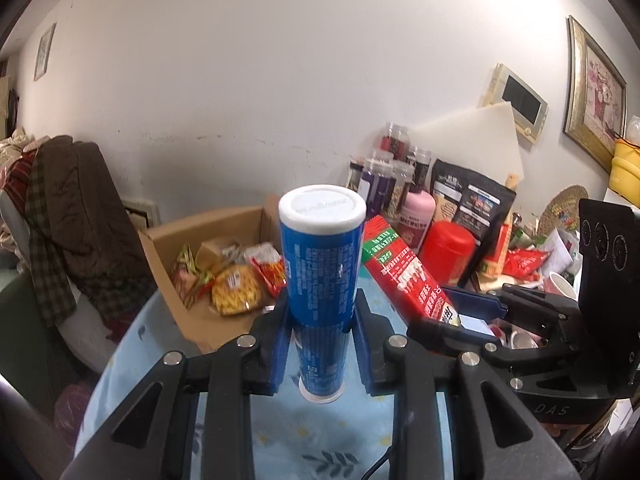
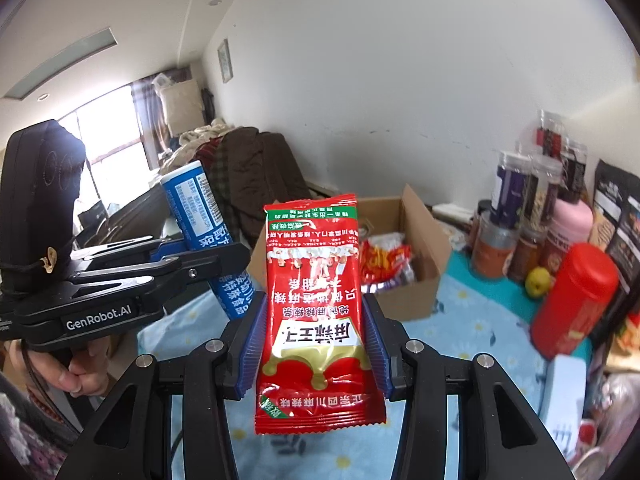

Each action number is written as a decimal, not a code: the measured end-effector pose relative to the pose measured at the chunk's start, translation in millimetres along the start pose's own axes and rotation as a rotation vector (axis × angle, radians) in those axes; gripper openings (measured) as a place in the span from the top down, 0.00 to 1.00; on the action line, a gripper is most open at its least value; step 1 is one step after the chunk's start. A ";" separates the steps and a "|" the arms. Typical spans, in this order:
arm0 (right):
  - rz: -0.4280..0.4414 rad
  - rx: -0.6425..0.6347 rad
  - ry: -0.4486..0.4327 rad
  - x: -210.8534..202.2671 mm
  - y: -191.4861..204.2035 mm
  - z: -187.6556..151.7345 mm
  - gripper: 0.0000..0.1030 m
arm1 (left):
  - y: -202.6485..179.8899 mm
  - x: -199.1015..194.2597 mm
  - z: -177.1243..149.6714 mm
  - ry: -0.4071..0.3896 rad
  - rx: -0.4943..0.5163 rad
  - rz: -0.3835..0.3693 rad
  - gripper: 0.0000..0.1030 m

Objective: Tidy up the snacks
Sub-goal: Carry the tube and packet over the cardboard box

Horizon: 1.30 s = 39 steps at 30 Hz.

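The left gripper point(image 1: 320, 344) is clamped on a blue cylindrical tube point(image 1: 322, 276) with a white cap, its blue pads pressing the tube's lower half from both sides, the tube upright and clear of the tabletop point(image 1: 280, 440), whose pale blue flowered cloth shows beneath its foot; the small print on the tube is too blurred to read. The right gripper point(image 2: 316, 344) is closed partway on a red snack packet point(image 2: 316, 308), gripping it by its side edges and holding it upright above the cloth; the packet's print appears upside down, and its lower edge hangs below the jaws. In the left wrist view the right gripper's body is cut off at the right edge of the frame, and only the upper part of the packet shows. An open cardboard box point(image 1: 176, 276) stands toward the far edge of the tabletop, near the wall, with yellow and red snack bags inside; its near wall hides how full it is. A red canister point(image 2: 572, 300) stands at the right side of the tabletop, in front of a crowd of jars and dark pouches that overlap one another. A hand point(image 2: 80, 376) shows beneath the left gripper's handle, partly cut off.
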State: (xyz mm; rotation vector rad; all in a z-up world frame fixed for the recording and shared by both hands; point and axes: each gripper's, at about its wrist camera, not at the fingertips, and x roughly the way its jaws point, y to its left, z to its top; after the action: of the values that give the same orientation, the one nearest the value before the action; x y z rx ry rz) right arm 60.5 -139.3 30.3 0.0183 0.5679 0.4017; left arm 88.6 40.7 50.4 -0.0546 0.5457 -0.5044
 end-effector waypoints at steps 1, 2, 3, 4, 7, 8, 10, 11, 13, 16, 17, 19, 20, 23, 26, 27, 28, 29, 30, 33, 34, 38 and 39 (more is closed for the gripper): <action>0.002 -0.001 -0.002 3.2 -0.8 3.6 0.56 | 3.0 2.8 4.2 -0.004 0.001 0.000 0.73; 0.001 -0.002 -0.006 6.9 -1.9 7.5 0.56 | 5.7 4.7 6.9 -0.006 0.000 -0.001 0.73; -0.004 -0.001 -0.010 11.0 -3.0 11.7 0.56 | 10.1 8.2 11.5 -0.008 -0.001 -0.001 0.73; -0.008 -0.002 -0.013 14.3 -4.2 15.0 0.56 | 12.4 9.7 14.1 -0.010 -0.001 -0.002 0.73; -0.018 -0.003 -0.025 26.2 -8.1 26.1 0.56 | 22.2 18.4 24.5 -0.014 0.001 -0.003 0.73; -0.022 -0.005 -0.028 31.5 -9.2 30.7 0.56 | 25.3 21.8 28.0 -0.014 0.002 -0.001 0.73; -0.031 -0.012 -0.032 39.3 -10.6 37.2 0.56 | 32.0 28.9 35.1 -0.017 0.005 0.001 0.73; -0.034 -0.014 -0.033 42.8 -11.4 39.9 0.56 | 36.8 33.5 40.3 -0.020 0.006 0.003 0.73; -0.036 -0.017 -0.036 52.0 -13.4 47.5 0.56 | 43.1 40.1 47.8 -0.024 0.011 0.003 0.73; -0.040 -0.024 -0.043 66.9 -15.5 59.8 0.56 | 55.0 52.2 59.4 -0.027 0.011 0.001 0.73; -0.042 -0.029 -0.045 70.9 -15.7 62.4 0.56 | 58.6 56.8 62.6 -0.026 0.010 0.002 0.73; -0.050 -0.047 -0.051 83.4 -16.3 69.2 0.56 | 66.1 67.1 68.2 -0.019 0.012 0.004 0.73; -0.053 -0.052 -0.051 88.6 -18.1 71.0 0.56 | 70.5 74.3 71.0 -0.010 0.012 0.004 0.73; -0.063 -0.056 -0.041 108.8 -22.8 77.6 0.56 | 80.4 92.4 76.0 0.016 0.010 -0.002 0.73; -0.060 -0.047 -0.037 126.1 -28.7 83.5 0.56 | 92.3 113.5 79.8 0.044 0.007 0.001 0.73; -0.061 -0.046 -0.036 131.7 -30.0 85.0 0.56 | 95.9 119.7 80.1 0.053 0.009 0.004 0.73; -0.064 -0.046 -0.034 136.6 -31.1 86.2 0.56 | 98.9 124.2 80.1 0.059 0.009 0.005 0.73; -0.068 -0.047 -0.031 142.2 -32.6 87.2 0.56 | 102.7 130.4 80.2 0.071 0.008 0.004 0.73; -0.074 -0.048 -0.026 148.2 -34.2 87.9 0.56 | 107.9 138.7 80.2 0.089 0.002 -0.002 0.73; -0.076 -0.045 -0.003 166.2 -39.3 89.0 0.56 | 118.6 156.7 79.1 0.127 -0.011 -0.011 0.73; -0.076 -0.042 0.005 171.6 -40.8 88.7 0.56 | 120.7 162.8 78.7 0.138 -0.010 -0.010 0.73; -0.084 -0.029 0.045 195.3 -48.3 86.5 0.56 | 128.3 187.0 77.2 0.188 -0.011 -0.012 0.73; -0.081 -0.021 0.053 201.3 -50.7 85.9 0.56 | 129.7 194.2 76.5 0.204 -0.011 -0.016 0.73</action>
State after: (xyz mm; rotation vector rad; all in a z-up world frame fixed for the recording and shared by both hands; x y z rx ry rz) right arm 278.8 -102.7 -8.2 -0.0360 0.6150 0.3299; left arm 328.3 56.3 -1.5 -0.0185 0.7480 -0.5256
